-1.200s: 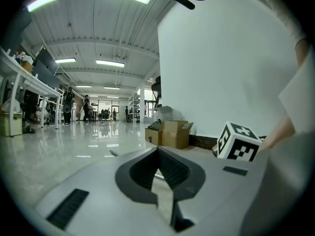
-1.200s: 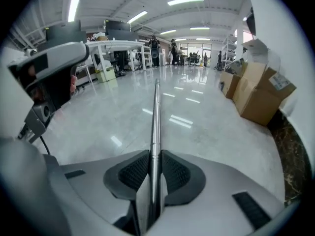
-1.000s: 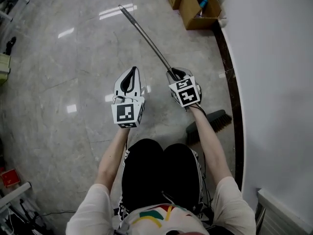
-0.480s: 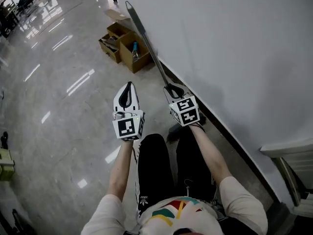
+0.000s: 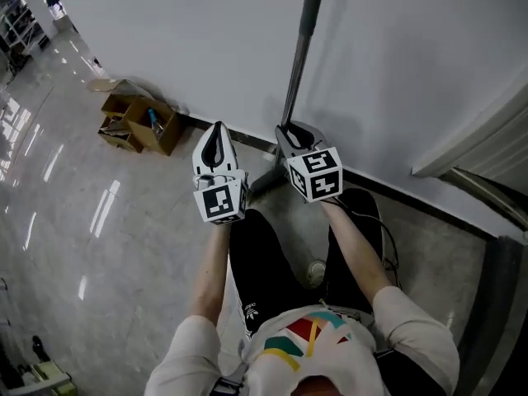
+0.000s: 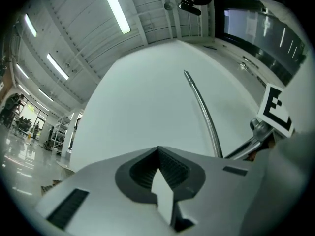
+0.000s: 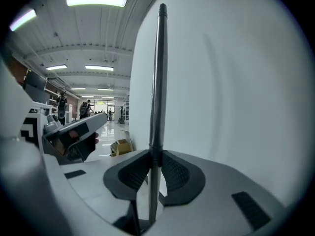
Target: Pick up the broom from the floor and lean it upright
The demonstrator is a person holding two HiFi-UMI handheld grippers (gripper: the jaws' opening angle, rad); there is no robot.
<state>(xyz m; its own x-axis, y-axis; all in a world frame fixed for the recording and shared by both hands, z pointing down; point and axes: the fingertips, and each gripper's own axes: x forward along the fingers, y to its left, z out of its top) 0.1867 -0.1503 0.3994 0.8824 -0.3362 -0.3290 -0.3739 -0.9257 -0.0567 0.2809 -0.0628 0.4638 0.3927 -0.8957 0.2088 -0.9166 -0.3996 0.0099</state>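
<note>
Behind everything a white wall [image 5: 165, 40] is rising, and near it the right gripper [image 5: 289, 132] is holding the broom [image 5: 299, 56] almost upright, jaws clamping its metal handle [image 7: 156, 73]. Beside it the left gripper [image 5: 216, 132] is hovering, jaws together and empty. Lifting seems done; leaning the broom on the wall and letting go is remaining.

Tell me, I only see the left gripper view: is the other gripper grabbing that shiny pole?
Observer: Yes. The right gripper has its jaws shut on the broom handle.
Operator: Is it standing up?
Observer: Nearly upright in the head view, in front of the white wall.
Operator: Anything lying on the floor?
Observer: Open cardboard boxes sit by the wall, to the left of the left gripper.
</note>
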